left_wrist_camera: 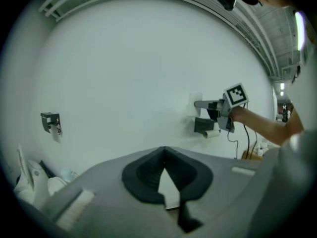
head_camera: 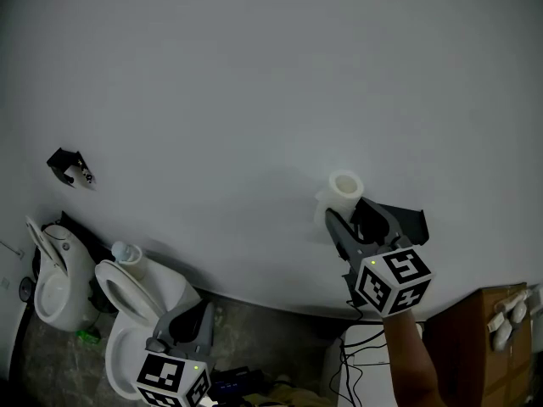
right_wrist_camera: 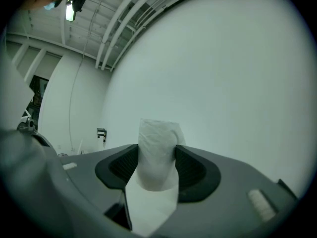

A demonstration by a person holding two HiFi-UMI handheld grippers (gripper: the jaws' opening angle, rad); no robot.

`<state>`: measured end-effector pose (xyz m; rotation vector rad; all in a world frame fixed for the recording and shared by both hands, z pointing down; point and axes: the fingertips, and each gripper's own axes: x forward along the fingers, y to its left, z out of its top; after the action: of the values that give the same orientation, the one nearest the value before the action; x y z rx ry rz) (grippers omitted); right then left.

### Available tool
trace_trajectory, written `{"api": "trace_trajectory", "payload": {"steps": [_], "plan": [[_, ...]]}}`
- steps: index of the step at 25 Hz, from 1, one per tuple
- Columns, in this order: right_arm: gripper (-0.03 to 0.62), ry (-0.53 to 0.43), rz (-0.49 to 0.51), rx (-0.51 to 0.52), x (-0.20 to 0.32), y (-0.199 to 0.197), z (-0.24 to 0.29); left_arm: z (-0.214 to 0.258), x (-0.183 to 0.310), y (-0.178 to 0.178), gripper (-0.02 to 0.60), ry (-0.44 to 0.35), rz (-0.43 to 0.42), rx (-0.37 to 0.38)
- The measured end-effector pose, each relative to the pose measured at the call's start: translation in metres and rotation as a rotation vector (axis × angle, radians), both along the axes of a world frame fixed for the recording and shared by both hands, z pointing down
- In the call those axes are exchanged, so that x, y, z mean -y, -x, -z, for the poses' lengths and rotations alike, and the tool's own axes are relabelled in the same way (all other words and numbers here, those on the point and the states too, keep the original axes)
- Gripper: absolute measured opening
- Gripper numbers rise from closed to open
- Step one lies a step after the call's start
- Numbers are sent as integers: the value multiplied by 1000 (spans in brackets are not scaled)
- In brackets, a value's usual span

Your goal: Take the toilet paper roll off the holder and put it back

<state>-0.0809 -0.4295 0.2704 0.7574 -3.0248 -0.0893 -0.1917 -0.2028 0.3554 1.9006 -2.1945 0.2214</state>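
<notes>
My right gripper (head_camera: 349, 211) is shut on the white toilet paper roll (head_camera: 345, 186), which it holds up in front of the white wall. In the right gripper view the roll (right_wrist_camera: 157, 150) stands upright between the dark pads (right_wrist_camera: 120, 165), and a loose tail of paper hangs below it. The small black holder (head_camera: 68, 167) is fixed to the wall far to the left, with nothing on it; it also shows as holder (left_wrist_camera: 50, 120) and, tiny, as holder (right_wrist_camera: 101, 133). My left gripper (head_camera: 188, 315) hangs low at the bottom left, its jaws shut with nothing between them (left_wrist_camera: 163, 150).
Two white toilets (head_camera: 56, 278) (head_camera: 140, 293) stand on the floor below the holder. A brown cardboard box (head_camera: 477, 333) sits at the lower right, with black cables (head_camera: 356, 356) beside it. The wall between holder and roll is bare.
</notes>
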Motion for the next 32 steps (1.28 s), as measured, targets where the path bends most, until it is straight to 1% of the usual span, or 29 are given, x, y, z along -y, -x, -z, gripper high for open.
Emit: {"api": "trace_trajectory", "payload": {"steps": [3, 9, 14, 20, 24, 28, 32], "plan": [[236, -9, 60, -12, -18, 23, -6, 1, -16, 9, -3, 5, 45, 5], [236, 9, 181, -14, -54, 62, -16, 3, -46, 27, -3, 7, 135, 12], [236, 7, 251, -23, -81, 85, -21, 8, -64, 37, -3, -4, 182, 20], [236, 14, 314, -35, -108, 100, -30, 9, -82, 45, -3, -24, 227, 40], [236, 22, 345, -49, -122, 103, -38, 10, -92, 45, -3, -20, 254, 16], [236, 28, 368, -63, -134, 107, -46, 8, -100, 53, -3, -40, 268, 42], [236, 32, 385, -78, -143, 109, -53, 6, -103, 55, -3, -45, 271, 42]]}}
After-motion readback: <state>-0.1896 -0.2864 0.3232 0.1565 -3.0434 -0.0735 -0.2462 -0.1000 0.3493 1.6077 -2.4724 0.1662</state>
